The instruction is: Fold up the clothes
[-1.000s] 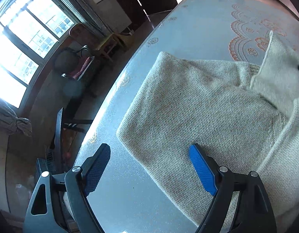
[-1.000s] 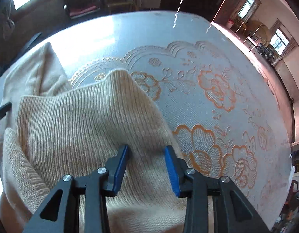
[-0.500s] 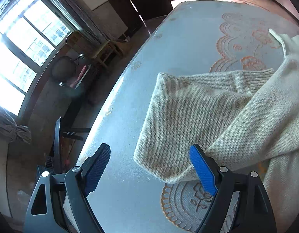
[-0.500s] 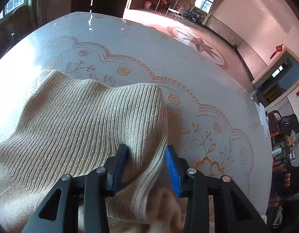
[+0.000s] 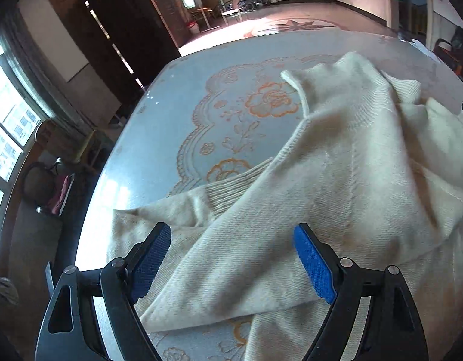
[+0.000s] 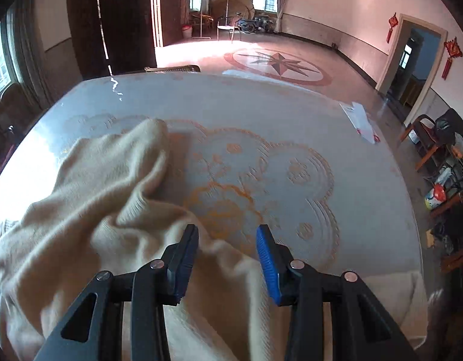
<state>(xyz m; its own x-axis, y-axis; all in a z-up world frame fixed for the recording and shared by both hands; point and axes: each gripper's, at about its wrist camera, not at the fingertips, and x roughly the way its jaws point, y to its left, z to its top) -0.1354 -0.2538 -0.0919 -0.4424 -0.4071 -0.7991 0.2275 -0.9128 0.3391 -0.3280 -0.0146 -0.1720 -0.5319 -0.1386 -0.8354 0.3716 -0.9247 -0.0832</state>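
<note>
One cream knitted sweater lies on one grey table with orange floral pattern. One white paper card is near the table's far corner. Two black grippers with blue pads: left, right.

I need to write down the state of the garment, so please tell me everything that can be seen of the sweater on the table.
The sweater is a cream, fine-knit garment with a ribbed cuff on one sleeve. It lies crumpled and partly folded over itself on the table, which has a pale cover with an orange flower pattern. A flap of it stands up toward the far side. The left hand-held gripper is open above the cloth; the right hand-held gripper is also open, over the sweater's edge.
</note>
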